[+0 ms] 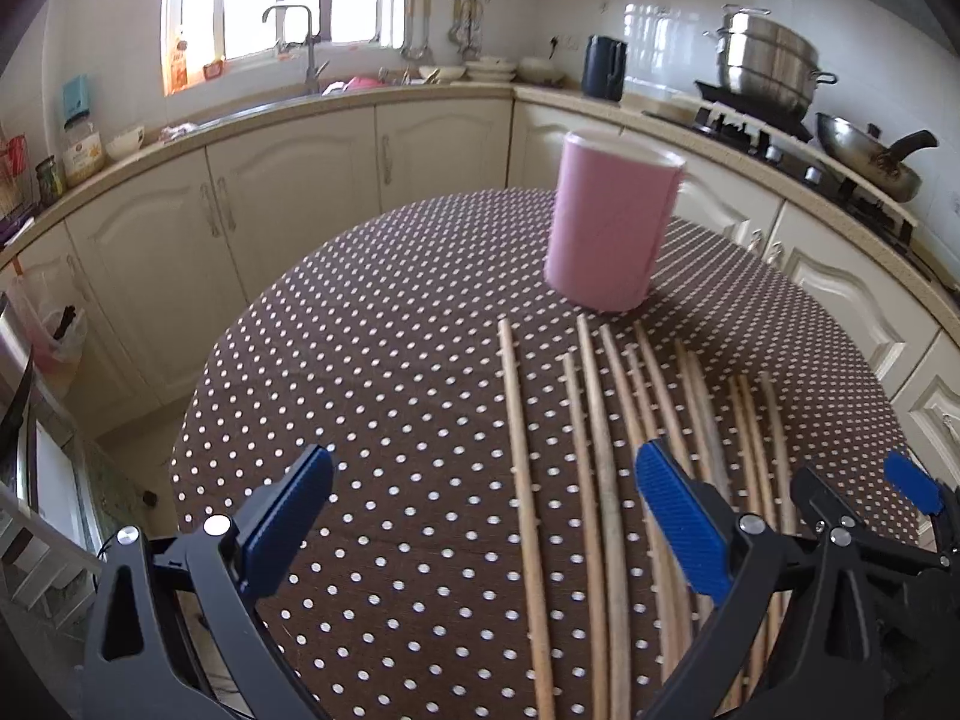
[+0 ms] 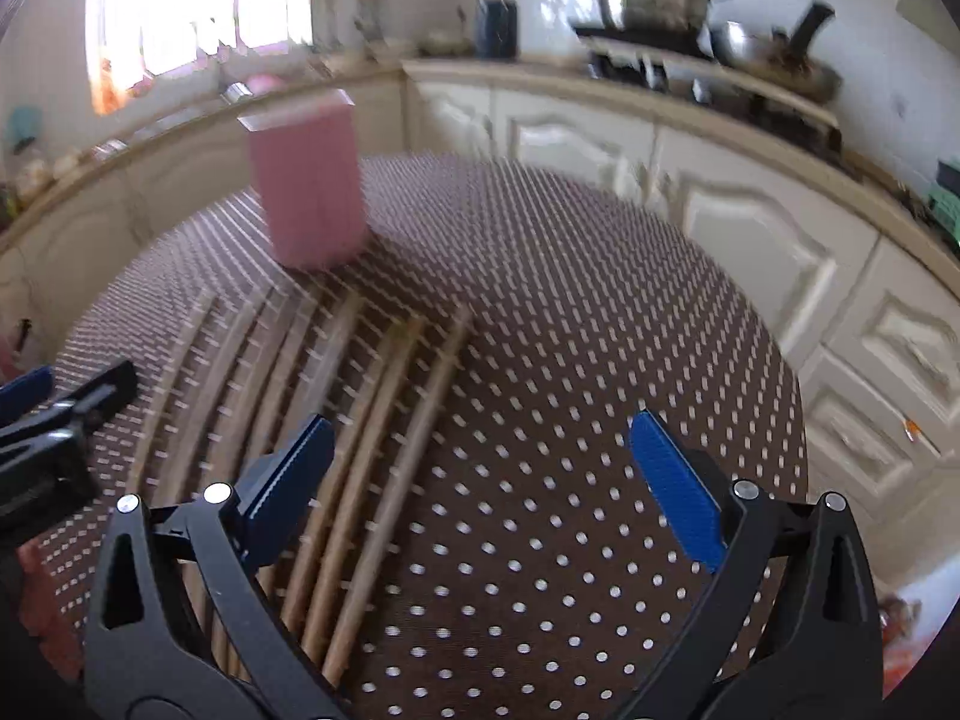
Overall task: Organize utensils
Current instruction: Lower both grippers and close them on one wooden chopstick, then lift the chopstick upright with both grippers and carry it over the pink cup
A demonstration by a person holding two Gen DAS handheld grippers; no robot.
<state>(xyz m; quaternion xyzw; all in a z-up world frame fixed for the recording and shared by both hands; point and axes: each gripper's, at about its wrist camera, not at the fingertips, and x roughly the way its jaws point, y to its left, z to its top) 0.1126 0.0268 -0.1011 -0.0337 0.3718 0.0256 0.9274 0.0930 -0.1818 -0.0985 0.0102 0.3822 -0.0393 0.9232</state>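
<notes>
The chopsticks (image 1: 606,480) lie side by side in a loose row on the polka-dot tablecloth (image 1: 390,360), their far tips just short of the pink cup (image 1: 612,222), which stands upright beyond them. They look like bare wood or bamboo: probably light, stiff and thin, prone to roll on the cloth, so a pinch across one stick near its middle or its thicker near half would likely hold best, taking the outermost stick first to avoid dragging its neighbours. The left gripper (image 1: 486,504) has its blue pads spread wide with nothing between them, poised over the sticks nearest the cup's left side. The right gripper (image 2: 480,468) is likewise spread and empty. The left view is sharp and lets the individual sticks be counted apart; the right view is smeared by motion but shows the bare cloth to the right of the cup and the row's last stick.
</notes>
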